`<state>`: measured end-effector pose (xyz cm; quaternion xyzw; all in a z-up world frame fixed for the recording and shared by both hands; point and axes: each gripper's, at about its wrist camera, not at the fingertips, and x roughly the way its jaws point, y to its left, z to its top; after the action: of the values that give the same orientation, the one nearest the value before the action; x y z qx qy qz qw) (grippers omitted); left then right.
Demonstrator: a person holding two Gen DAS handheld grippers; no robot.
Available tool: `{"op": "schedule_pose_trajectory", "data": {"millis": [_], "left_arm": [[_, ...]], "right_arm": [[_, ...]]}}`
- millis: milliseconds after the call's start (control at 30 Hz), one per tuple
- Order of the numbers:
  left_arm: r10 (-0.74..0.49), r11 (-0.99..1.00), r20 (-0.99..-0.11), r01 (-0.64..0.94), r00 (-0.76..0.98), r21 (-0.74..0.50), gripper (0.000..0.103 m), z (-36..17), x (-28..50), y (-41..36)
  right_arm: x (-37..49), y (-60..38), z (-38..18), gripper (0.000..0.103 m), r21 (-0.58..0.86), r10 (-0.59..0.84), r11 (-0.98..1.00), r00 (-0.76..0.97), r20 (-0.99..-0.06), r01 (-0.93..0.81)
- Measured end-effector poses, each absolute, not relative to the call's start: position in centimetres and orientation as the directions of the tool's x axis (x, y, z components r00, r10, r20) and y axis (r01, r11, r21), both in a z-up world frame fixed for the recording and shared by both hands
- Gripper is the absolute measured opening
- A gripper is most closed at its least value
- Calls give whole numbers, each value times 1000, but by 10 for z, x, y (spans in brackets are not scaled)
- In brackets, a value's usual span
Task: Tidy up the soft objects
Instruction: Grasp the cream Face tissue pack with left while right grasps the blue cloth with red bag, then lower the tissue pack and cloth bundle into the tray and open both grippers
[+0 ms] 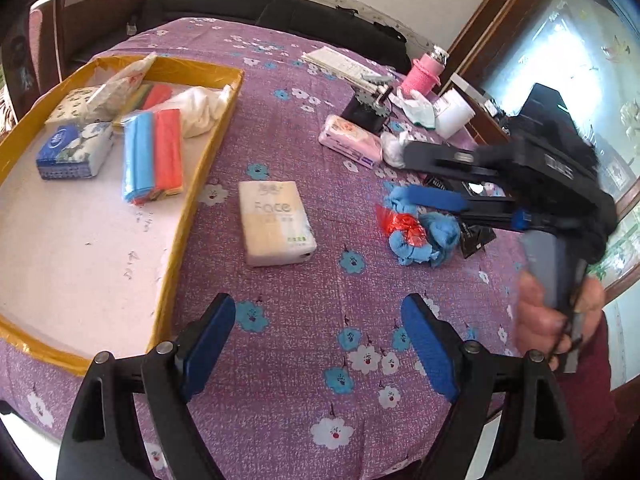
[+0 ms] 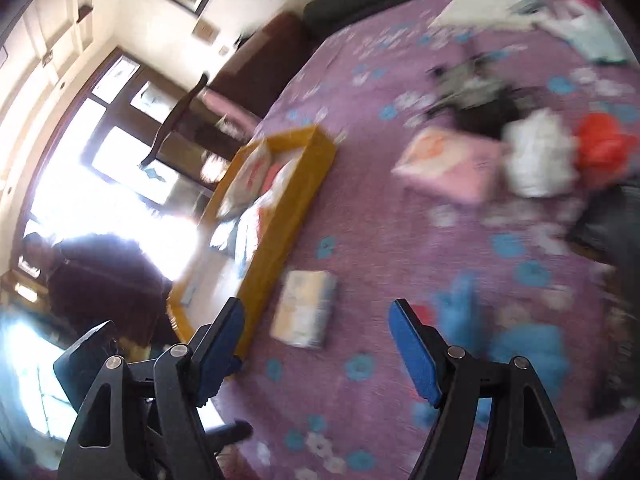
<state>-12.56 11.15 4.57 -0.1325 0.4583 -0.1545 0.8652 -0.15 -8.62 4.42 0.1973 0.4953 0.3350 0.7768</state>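
Left tool [image 1: 318, 340]: jaws spread wide, nothing between the blue pads, poised low over the purple flowered cloth [image 1: 304, 288] of the tabletop; presumably parked clear while the other hand worked. Right tool [image 1: 404, 178]: jaws likewise apart and empty, seen from the left wrist reaching in over the loose heap at the right, a person's hand [image 1: 556, 316] around its handle; its own view was blurred. Just below its tips: blue cloth bundle [image 1: 424, 240] tangled with a red plastic scrap [image 1: 400, 222], unsorted, judged the likeliest next pick. Further along: pink tissue pack [image 1: 352, 140] and crumpled white wad [image 1: 394, 146], touching. Centre of cloth: cream "Face" tissue pack [image 1: 276, 224], lying flat, alone, beside the tray's near wall, not yet stowed. Left side: yellow-rimmed tray [image 1: 192, 196], evidently the collecting place, already holding a blue tissue pack [image 1: 74, 152], a blue-and-red roll pack [image 1: 154, 156], a white cloth [image 1: 200, 110] and further packs behind. Far edge: pink bottle [image 1: 424, 74], white roll [image 1: 456, 114], a keyboard-like object [image 1: 344, 64]; hard goods, left alone.
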Motion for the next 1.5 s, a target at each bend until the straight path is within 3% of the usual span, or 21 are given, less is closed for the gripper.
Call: {"op": "schedule_pose_trajectory", "data": {"millis": [167, 200, 267, 300, 333, 533, 633, 767, 833, 900, 967, 1133, 1267, 1300, 1333, 1500], "left_arm": [[-358, 933, -766, 181, 533, -311, 84, 43, -114, 97], [-350, 937, -770, 180, 534, -301, 79, 43, -110, 96], [-344, 939, -773, 174, 534, -297, 59, 43, -103, 97], [-350, 936, -774, 177, 527, -303, 44, 44, -101, 97], [-354, 935, -774, 181, 525, -305, 40, 45, -100, 98], [-306, 952, -781, 168, 544, -256, 40, 51, -98, 101], [-280, 960, -792, 153, 543, -235, 40, 48, -91, 101], [-255, 967, -806, 145, 534, -210, 40, 42, -83, 100], [-242, 970, -813, 148, 530, -192, 40, 39, -79, 99], [-215, 976, -818, 145, 533, -163, 41, 38, -73, 99], [-191, 981, -823, 134, 535, -141, 50, 36, -63, 99], [-134, 987, -829, 151, 543, -61, 72, 29, -43, 83], [-61, 980, -827, 192, 560, 58, 68, 18, -41, 60], [-39, 977, -815, 192, 579, 89, 46, 18, -45, 59], [-68, 974, -813, 214, 578, 71, 41, 18, -48, 60], [-185, 975, -785, 208, 592, -73, 41, 38, -70, 81]], "right_arm": [[-18, -136, 44, 79, 596, 635, 767, 413, -653, -238], [-20, -140, 42, 79, 591, 626, 773, 419, -657, -228], [-22, -140, 39, 79, 568, 601, 794, 430, -674, -219], [-24, -137, 38, 79, 552, 588, 804, 437, -681, -221], [-25, -133, 38, 79, 535, 578, 812, 444, -685, -232], [-28, -102, 47, 79, 380, 476, 879, 521, -708, -287], [-34, -87, 50, 79, 366, 500, 864, 512, -698, -345], [-22, -54, 25, 79, 192, 347, 912, 429, -834, -362], [-22, -50, 19, 72, 138, 302, 922, 447, -842, -362], [-23, -55, 21, 48, 132, 288, 929, 449, -846, -346], [-22, -61, 20, 43, 150, 294, 933, 449, -844, -328], [-28, -76, 20, 42, 204, 333, 927, 444, -832, -314], [-39, -71, 20, 42, 181, 320, 930, 463, -826, -320], [-40, -70, 20, 42, 175, 317, 931, 469, -825, -322], [-43, -69, 20, 42, 169, 315, 931, 473, -823, -325], [-51, -68, 21, 39, 162, 321, 926, 488, -811, -341]]}}
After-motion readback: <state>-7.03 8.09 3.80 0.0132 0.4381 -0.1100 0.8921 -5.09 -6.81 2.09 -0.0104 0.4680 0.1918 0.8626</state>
